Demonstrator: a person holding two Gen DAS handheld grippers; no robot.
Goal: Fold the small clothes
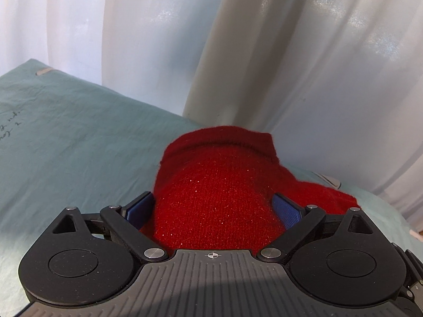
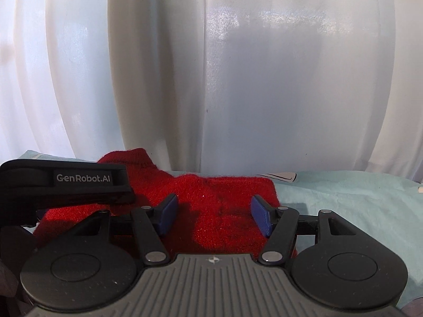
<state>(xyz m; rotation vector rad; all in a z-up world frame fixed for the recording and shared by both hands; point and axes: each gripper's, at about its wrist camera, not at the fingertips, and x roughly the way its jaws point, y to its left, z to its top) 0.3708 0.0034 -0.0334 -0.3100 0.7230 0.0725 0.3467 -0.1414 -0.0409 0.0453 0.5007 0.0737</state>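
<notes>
On a pale teal cloth [image 1: 79, 137] spread over the work surface, a red knitted garment [image 1: 211, 185] is laid out, with white curtains [image 1: 304, 66] hanging close behind it. From the left wrist view, the left gripper [image 1: 212, 208] is seen with its jaws spread wide; the garment bulges up between the blue pads [image 1: 286, 210], and whether the pads touch the knit at its sides cannot be told. A folded collar-like edge of the garment is seen at its far side, and a thinner part trails off to the right. Faint handwriting is visible on the cloth at the left edge.

From the right wrist view, the right gripper [image 2: 212, 215] is shown partly open above the flat right portion of the red knitted garment [image 2: 232, 211]; its blue pads [image 2: 260, 218] stand apart, with nothing pinched between them. The black body of the other gripper, marked with a white logo [image 2: 83, 178], is seen at the left, over the garment's raised end. A small white object [image 2: 281, 176] lies on the pale teal cloth [image 2: 357, 211] just beyond the garment.
</notes>
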